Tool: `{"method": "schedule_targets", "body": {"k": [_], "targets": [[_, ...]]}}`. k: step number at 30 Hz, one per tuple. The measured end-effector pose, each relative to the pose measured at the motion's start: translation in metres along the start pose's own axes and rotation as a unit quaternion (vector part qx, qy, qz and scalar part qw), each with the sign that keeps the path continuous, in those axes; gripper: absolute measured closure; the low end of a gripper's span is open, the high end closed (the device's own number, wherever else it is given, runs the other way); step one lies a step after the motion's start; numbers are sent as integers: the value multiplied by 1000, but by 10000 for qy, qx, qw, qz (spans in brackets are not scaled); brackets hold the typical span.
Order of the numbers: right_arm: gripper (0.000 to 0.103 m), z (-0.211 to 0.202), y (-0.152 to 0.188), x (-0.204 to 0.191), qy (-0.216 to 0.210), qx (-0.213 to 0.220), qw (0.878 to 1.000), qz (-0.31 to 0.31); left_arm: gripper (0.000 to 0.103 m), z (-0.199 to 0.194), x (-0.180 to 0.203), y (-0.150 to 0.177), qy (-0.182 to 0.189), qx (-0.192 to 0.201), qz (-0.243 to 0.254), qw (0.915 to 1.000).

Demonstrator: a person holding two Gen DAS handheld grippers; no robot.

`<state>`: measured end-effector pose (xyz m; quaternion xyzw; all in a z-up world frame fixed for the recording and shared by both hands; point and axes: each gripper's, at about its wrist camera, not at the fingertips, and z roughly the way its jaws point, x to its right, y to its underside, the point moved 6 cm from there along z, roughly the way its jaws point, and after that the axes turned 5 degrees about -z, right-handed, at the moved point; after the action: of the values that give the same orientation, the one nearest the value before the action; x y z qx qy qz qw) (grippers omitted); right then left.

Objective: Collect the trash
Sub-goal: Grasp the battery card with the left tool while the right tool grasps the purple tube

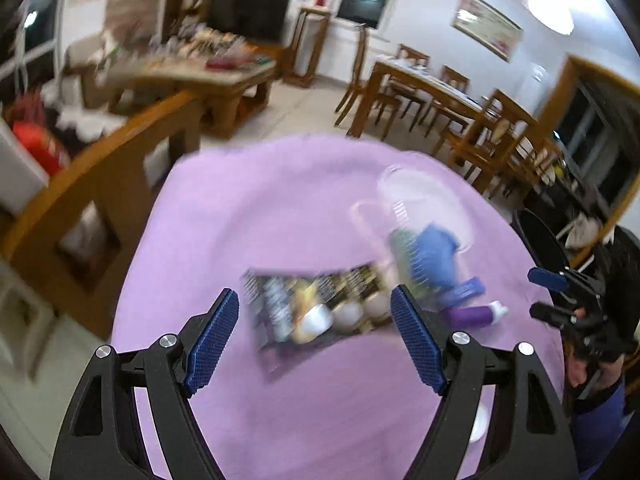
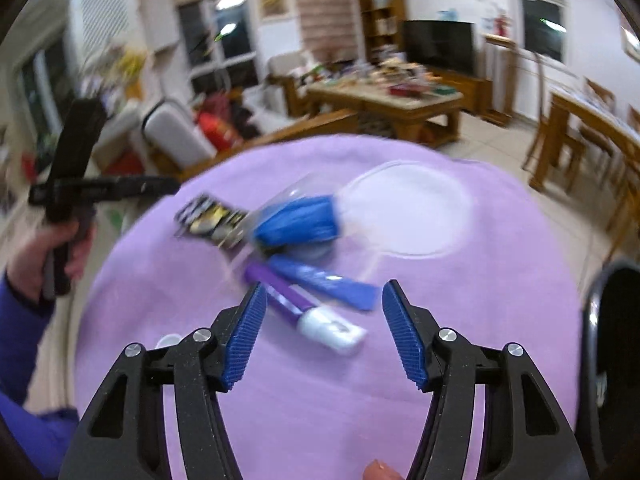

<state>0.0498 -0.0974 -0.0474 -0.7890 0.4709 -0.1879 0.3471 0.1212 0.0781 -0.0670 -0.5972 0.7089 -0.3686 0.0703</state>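
The trash lies in a loose cluster near the middle of the round table under its lilac cloth (image 2: 400, 400). Nearest my right gripper (image 2: 324, 332) is a purple tube with a white cap (image 2: 304, 312), lying flat with the cap end toward me; just behind it and touching it is a flat blue wrapper (image 2: 328, 282). Past those, a clear plastic cup (image 2: 304, 220) lies tipped on its side with blue stuff bunched inside, and a dark printed packet (image 1: 320, 304) rests flat beside it, toward the table's left edge. A clear round lid (image 2: 412, 208) lies flat toward the far edge. A small white cap (image 2: 168, 340) sits apart, near the edge closest to me.

My right gripper has its jaws apart with nothing between the pads; the tube lies below and ahead of them, so I judge it the likely first pick. My left gripper (image 1: 316, 336) is spread wide and empty too, poised over the printed packet. Both views are smeared, so finer print is unreadable.

A dark round rim (image 2: 612, 360) stands at the table's right edge; it may be the bin, though I cannot tell. Beyond are a cluttered coffee table (image 2: 400, 96), a television (image 2: 440, 44) and wooden dining chairs (image 1: 496, 128).
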Motion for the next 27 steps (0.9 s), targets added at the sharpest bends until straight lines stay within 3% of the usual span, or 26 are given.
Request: {"method": "schedule_targets", "body": {"k": [5,8,10,11,15,17,22,27], "targets": [[43,31,0,-19,144,-390,9975,-578,27,22,-17,20,443,-365,-409,9975],[46,42,5,-21,263,-595,9948,-788,27,25,-15,17,622,-292,-450,9966],[50,50,8,-22,305,-688,9932,-884,49,33,-9,15,848,-354,-488,9946],[50,53,11,-21,336,-723,9925,-921,54,33,-11,18,878,-375,-452,9944],[57,66,17,-19,523,-872,9890,-1072,91,39,0,20,1123,-436,-486,9915],[66,70,18,-20,378,-915,9900,-1000,94,39,2,15,1222,-338,-528,9905],[77,64,22,-15,287,-864,9915,-930,98,21,17,10,932,91,-70,9956],[78,48,22,-9,-45,-675,9962,-547,98,2,26,7,936,404,52,9948]]}}
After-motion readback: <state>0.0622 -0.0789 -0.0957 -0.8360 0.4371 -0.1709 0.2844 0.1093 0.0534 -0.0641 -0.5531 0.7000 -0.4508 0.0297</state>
